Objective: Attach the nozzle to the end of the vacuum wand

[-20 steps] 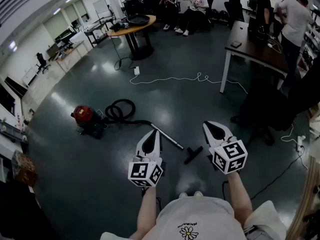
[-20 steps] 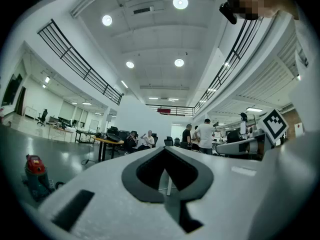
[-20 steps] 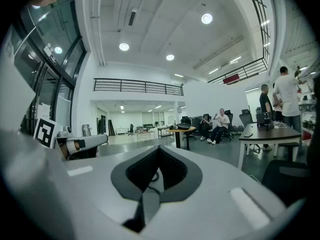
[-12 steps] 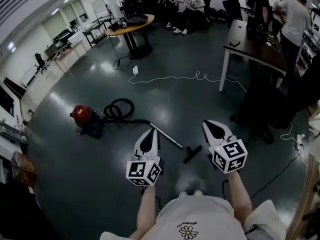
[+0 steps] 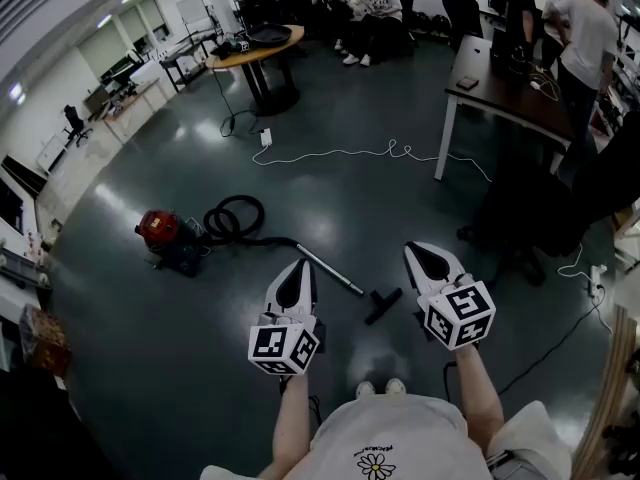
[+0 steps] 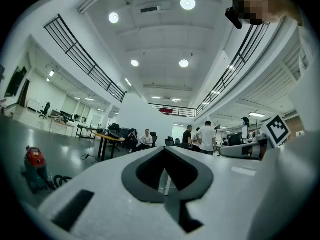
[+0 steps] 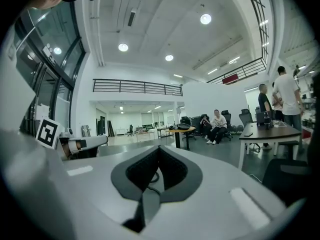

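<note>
Left tongs (image 6: pixel 163 149) pressed together, empty; red vacuum cleaner (image 6: pixel 34 160) stands far left.

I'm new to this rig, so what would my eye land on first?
The left hand-held gripper and right hand-held gripper, both shut and empty, stick out at the bottom of the head view. Beyond them on the floor lie a red vacuum cleaner, its wand and a black nozzle, unattached.
</note>
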Motion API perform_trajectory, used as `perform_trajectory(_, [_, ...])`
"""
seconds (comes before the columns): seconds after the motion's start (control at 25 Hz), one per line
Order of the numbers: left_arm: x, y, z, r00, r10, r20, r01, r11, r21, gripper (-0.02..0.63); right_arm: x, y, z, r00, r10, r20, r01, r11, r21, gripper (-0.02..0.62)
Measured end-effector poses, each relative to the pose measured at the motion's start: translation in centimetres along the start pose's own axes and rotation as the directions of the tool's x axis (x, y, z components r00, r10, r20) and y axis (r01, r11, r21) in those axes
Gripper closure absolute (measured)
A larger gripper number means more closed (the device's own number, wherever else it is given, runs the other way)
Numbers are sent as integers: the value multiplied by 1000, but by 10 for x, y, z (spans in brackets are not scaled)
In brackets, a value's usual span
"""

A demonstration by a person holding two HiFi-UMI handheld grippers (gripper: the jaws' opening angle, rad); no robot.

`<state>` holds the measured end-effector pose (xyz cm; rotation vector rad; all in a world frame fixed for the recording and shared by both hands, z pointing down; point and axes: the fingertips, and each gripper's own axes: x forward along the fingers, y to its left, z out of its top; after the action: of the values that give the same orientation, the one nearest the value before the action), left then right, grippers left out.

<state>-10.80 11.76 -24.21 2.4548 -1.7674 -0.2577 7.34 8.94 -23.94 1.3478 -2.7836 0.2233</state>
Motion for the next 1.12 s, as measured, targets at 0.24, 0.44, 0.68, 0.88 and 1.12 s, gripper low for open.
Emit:
perform_trajectory(0.24, [4, 8, 6, 1000, -14, 18, 14, 999, -49, 606, 9, -1, -7, 1000, -21, -20, 21, 1000, -1, 588])
perform_trajectory(0.44, [24, 10, 13, 999, -5, 44, 7, 998, -59, 606, 20, -16, -14, 999, -8, -45, 8, 1000, 5, 588])
perform_trajectory(0.68, [54, 12, 9, 998, 47, 46, -44, 998, -52, 606, 39, -47, -14, 997, 44, -57, -44, 999, 13, 588])
perform_trajectory(0.88, [71, 11, -2, 999, 28, 34, -27, 999, -42, 606, 53, -63, -24, 996, 56, -74, -56, 998, 4, 588])
perform_trajectory(1.12, [98, 29, -3, 999, -17, 35, 18, 1000, -25, 606, 87, -67, -20, 997, 34, -72, -34, 999, 12, 588])
